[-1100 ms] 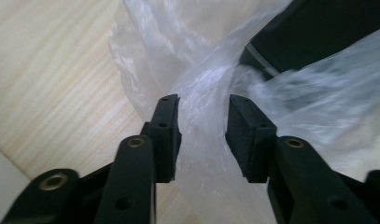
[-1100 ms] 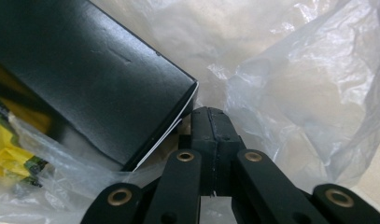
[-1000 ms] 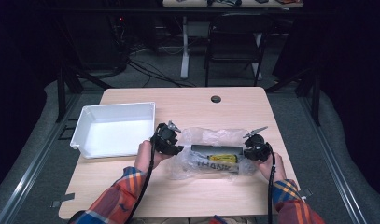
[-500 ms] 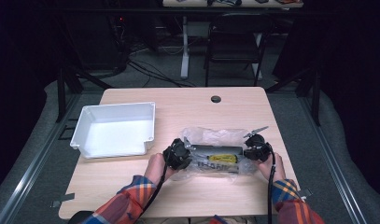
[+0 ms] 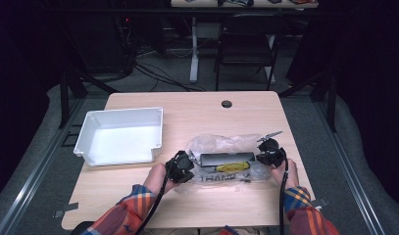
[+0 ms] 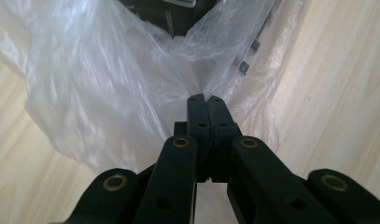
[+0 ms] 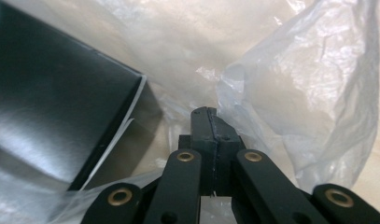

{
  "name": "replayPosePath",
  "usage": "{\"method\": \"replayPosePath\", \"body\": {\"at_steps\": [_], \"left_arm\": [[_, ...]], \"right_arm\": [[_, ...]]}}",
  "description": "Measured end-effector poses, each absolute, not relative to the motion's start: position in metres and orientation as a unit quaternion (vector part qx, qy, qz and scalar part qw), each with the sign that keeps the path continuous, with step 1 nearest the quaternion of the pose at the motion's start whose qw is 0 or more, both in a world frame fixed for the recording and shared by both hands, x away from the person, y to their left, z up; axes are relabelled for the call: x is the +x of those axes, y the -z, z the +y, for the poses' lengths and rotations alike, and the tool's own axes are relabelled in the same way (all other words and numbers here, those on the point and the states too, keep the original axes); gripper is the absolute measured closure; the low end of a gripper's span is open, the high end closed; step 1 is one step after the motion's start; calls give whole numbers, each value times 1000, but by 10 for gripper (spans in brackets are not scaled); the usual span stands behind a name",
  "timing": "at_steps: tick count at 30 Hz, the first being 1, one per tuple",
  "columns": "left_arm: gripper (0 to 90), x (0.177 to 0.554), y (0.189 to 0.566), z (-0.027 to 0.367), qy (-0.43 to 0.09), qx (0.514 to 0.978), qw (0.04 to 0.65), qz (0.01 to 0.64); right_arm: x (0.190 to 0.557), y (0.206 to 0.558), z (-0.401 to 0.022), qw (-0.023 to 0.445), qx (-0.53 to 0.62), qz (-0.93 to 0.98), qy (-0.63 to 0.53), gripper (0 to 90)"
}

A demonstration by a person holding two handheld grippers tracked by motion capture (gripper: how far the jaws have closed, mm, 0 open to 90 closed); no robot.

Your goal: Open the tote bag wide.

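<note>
A clear plastic bag [image 5: 221, 144] lies on the wooden table with a black box [image 5: 225, 158] and a yellow-handled tool [image 5: 234, 166] inside it. At the bag's left end my left gripper [image 5: 189, 166] has just closed, and its tips [image 6: 205, 97] pinch a fold of the bag's film [image 6: 108, 70]. My right gripper [image 5: 260, 155] sits at the bag's right end. It is shut [image 7: 208, 111] with a thin layer of plastic [image 7: 309, 93] caught between the jaws, beside the black box [image 7: 52, 107].
A white tray [image 5: 89, 132] stands on the left half of the table, just beyond the left hand. A round cable hole [image 5: 226, 104] sits near the far edge. A chair [image 5: 246, 44] and cables are behind the table.
My left hand has moved right and down to the bag's left end, and its jaws have closed on the plastic. The right gripper has stayed where it was.
</note>
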State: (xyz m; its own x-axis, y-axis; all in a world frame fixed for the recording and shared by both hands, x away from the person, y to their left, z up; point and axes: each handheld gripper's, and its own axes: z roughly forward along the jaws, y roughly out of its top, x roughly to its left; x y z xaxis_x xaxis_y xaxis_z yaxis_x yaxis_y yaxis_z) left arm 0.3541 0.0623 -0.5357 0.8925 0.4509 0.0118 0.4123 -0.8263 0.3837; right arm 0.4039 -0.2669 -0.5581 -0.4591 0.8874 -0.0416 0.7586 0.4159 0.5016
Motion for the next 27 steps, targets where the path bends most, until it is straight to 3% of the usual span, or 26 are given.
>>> {"method": "replayPosePath", "body": {"at_steps": [5,8,10,11,12,14,17,22,27], "left_arm": [[900,351,539,74,-43,957,174,227],[900,351,536,79,-36,957,179,227],[836,352,531,80,-32,953,193,230],[836,352,527,81,-25,952,202,230],[726,352,523,81,-22,950,213,229],[694,352,514,83,-13,944,235,232],[614,353,502,86,-12,936,261,237],[560,364,491,87,-31,920,291,262],[543,380,483,85,-39,903,312,291]], "right_arm": [[410,559,-271,177,507,819,-204,900],[410,559,-268,167,502,821,-216,900],[410,558,-268,166,501,820,-220,900],[409,556,-268,161,497,823,-223,879],[405,548,-268,160,491,823,-238,817],[403,544,-269,156,490,822,-243,788],[394,528,-273,150,477,825,-263,669],[379,506,-273,150,449,829,-296,510],[368,493,-266,148,420,839,-312,452]]}}
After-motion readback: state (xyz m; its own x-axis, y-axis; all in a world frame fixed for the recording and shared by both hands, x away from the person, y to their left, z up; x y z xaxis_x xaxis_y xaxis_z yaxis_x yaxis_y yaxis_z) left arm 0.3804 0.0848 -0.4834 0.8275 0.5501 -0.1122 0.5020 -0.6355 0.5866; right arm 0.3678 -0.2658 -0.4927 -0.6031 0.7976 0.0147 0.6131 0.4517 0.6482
